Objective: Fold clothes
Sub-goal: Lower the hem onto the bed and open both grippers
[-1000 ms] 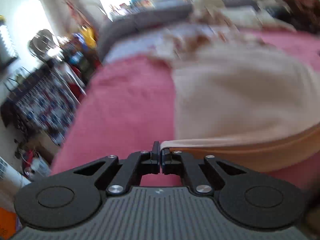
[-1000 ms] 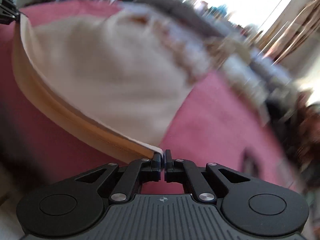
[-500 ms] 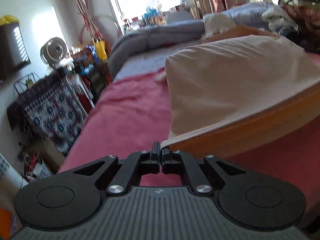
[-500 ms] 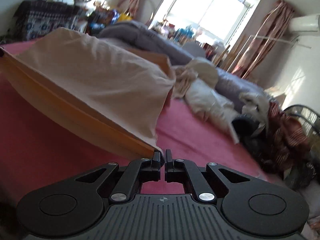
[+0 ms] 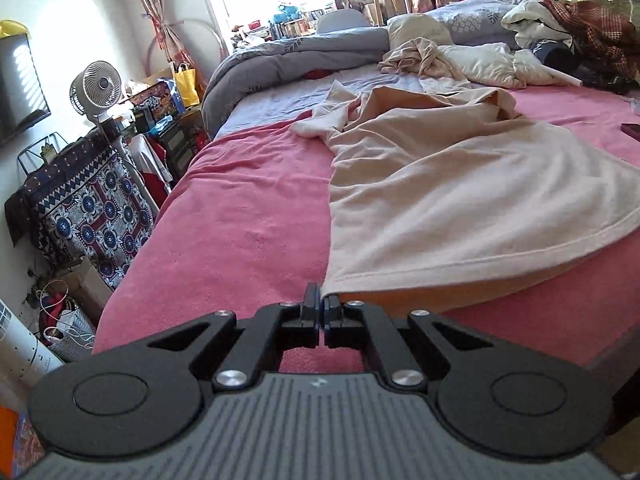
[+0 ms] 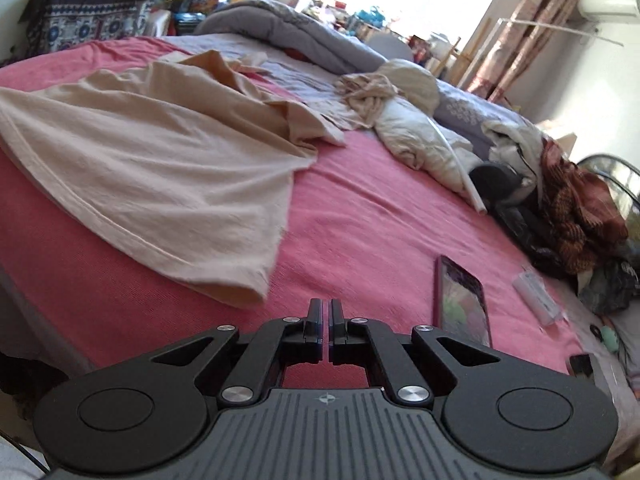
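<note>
On the pink terry-textured bedspread (image 5: 240,216), the pale beige cotton garment (image 5: 440,184) now lies spread almost flat, its hem toward the near edge of the bed and its upper part bunched toward the grey quilt (image 5: 288,56). Half a second ago it was billowing in the air, stretched taut between both tools; since then it has come down, and the right gripper (image 6: 324,312) has let its corner go. That corner (image 6: 240,292) now rests on the bedspread just ahead and left of the right tips, slightly curled so the orange-lit underside shows. I judge this to be a lay-out step: the garment is flattened enough to take a fold, though the neck end is wrinkled.

The left gripper (image 5: 321,300) sits low at the bed's near edge, level, its jaws pressed together on the hem corner, which is lifted a little off the bedspread. The right gripper hovers low over bare bedspread, pointing forward, its jaws nearly together with a thin slit between them and nothing in it. A pink-cased phone (image 6: 460,296) lies just to its right.
</note>
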